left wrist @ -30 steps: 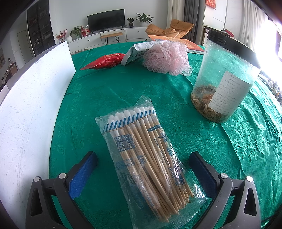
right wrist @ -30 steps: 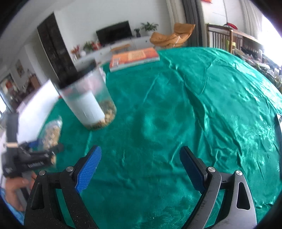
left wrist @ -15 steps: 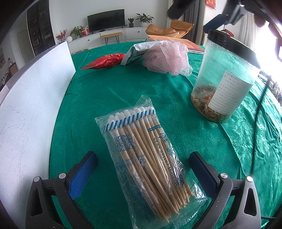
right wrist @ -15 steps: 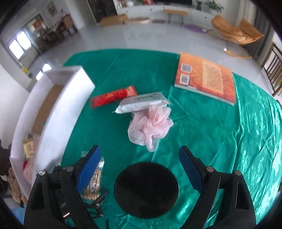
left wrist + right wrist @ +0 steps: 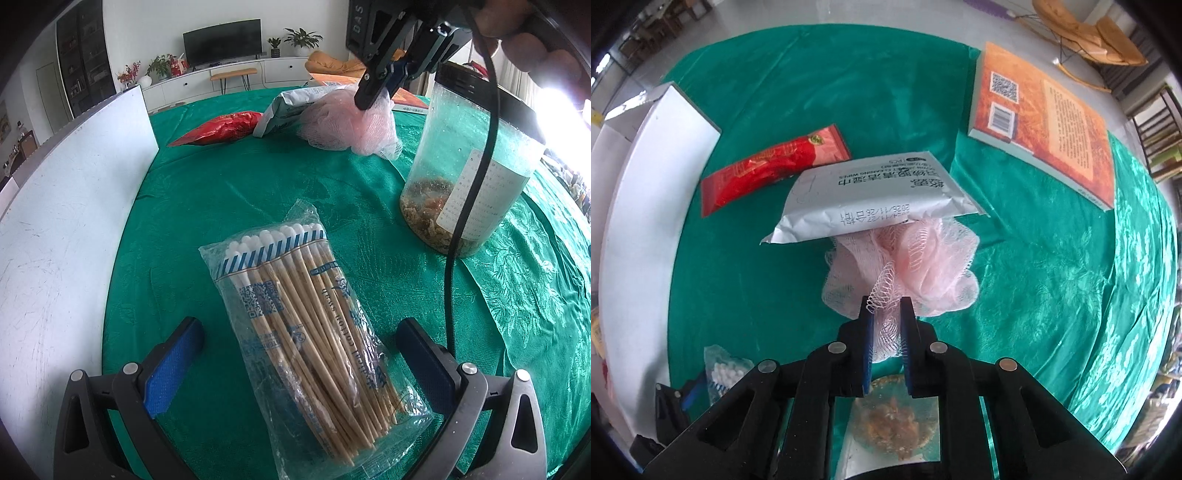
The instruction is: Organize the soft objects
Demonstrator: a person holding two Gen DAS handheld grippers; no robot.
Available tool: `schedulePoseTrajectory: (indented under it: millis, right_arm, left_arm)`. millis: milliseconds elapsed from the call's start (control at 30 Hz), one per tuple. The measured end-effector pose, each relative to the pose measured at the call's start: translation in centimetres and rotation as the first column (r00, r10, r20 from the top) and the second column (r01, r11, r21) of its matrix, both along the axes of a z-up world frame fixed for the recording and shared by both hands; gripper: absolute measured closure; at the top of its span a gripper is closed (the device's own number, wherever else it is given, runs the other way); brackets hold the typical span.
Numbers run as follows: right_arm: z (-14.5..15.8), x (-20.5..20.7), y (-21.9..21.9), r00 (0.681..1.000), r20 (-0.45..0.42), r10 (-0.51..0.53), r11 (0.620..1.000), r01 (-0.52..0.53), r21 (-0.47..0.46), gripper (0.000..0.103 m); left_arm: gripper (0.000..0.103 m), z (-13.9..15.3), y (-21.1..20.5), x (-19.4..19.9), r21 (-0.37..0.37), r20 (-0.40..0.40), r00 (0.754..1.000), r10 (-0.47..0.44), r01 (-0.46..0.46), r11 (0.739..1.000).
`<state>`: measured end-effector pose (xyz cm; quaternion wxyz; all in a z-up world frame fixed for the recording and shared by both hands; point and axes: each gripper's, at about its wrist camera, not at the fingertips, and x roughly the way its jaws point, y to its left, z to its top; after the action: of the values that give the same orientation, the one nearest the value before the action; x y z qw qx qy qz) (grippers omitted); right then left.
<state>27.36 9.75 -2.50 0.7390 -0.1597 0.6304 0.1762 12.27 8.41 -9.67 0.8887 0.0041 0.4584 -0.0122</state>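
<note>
Over on the left, the left gripper (image 5: 295, 354) hovers low over the bench (image 5: 229, 192), jaws spread wide and holding nothing. A clear bag of cotton swabs (image 5: 306, 332) lies flat on the green cloth between the two blue pads (image 5: 170, 373), reaching in toward the gripper body without touching either pad that I can see. Left of it stands the white box (image 5: 70, 206), its tall wall running along the edge of the bench.

Toward the middle, far side, a red packet (image 5: 772, 168) lies flat, and just beside it a grey pack of wet wipes (image 5: 871, 195) rests with one edge overlapping the top of the pink mesh bath sponge (image 5: 919, 266). The sponge sits on the cloth, and the right gripper (image 5: 885, 321) comes down on it from above: its jaws are nearly shut, pinching a gathered fold of the pink netting between the pads. The rest of the sponge bulges out beyond the fingertips.

Directly under that gripper stands a clear plastic jar (image 5: 469, 173) with a black lid, dried bits at its bottom, close to the sponge. A black cable (image 5: 476, 177) hangs down across the jar in the left wrist view. On the right, an orange book (image 5: 1045, 122) lies flat, well apart from the sponge.
</note>
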Motion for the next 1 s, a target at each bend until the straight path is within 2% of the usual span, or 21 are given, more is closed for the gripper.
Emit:
schedulePoseTrajectory:
  millis: [133, 267, 400, 500, 600, 667, 800, 900, 933, 1000]
  right_arm:
    - [3.4, -1.5, -2.4, 0.991, 0.127, -0.042, 0.997, 0.034, 0.069, 0.093]
    - [7.2, -3.3, -4.7, 0.961, 0.251, -0.115, 0.985, 0.078, 0.154, 0.094]
    - [10.5, -4.8, -7.3, 0.910, 0.356, -0.210, 0.961, 0.126, 0.246, 0.094]
    - [12.0, -6.5, -10.2, 0.861, 0.423, -0.283, 0.942, 0.165, 0.294, 0.094]
    - [12.0, -8.0, -14.0, 0.825, 0.439, -0.355, 0.917, 0.217, 0.333, 0.094]
    - [10.9, -9.6, -16.7, 0.816, 0.417, -0.399, 0.895, 0.249, 0.369, 0.094]
    - [7.0, -13.5, -21.0, 0.811, 0.359, -0.462, 0.851, 0.292, 0.437, 0.094]
    - [2.9, -16.8, -23.8, 0.797, 0.299, -0.524, 0.792, 0.327, 0.515, 0.087]
    - [1.5, -17.8, -24.7, 0.787, 0.280, -0.549, 0.770, 0.347, 0.535, 0.066]
    - [-1.1, -19.8, -26.0, 0.762, 0.252, -0.596, 0.731, 0.387, 0.562, 0.035]
  left_arm:
    - [0.000, 0.0, 0.0, 0.0, 0.000, 0.000, 1.000, 0.000, 0.000, 1.000]
    - [0.000, 0.0, 0.0, 0.0, 0.000, 0.000, 1.000, 0.000, 0.000, 1.000]
    - [0.000, 0.0, 0.0, 0.0, 0.000, 0.000, 1.000, 0.000, 0.000, 1.000]
    - [0.000, 0.0, 0.0, 0.0, 0.000, 0.000, 1.000, 0.000, 0.000, 1.000]
    - [0.000, 0.0, 0.0, 0.0, 0.000, 0.000, 1.000, 0.000, 0.000, 1.000]
    - [0.000, 0.0, 0.0, 0.0, 0.000, 0.000, 1.000, 0.000, 0.000, 1.000]
    - [0.000, 0.0, 0.0, 0.0, 0.000, 0.000, 1.000, 0.000, 0.000, 1.000]
    - [0.000, 0.0, 0.0, 0.0, 0.000, 0.000, 1.000, 0.001, -0.001, 1.000]
    - [0.000, 0.0, 0.0, 0.0, 0.000, 0.000, 1.000, 0.001, -0.001, 1.000]
    - [0.000, 0.0, 0.0, 0.0, 0.000, 0.000, 1.000, 0.001, -0.001, 1.000]
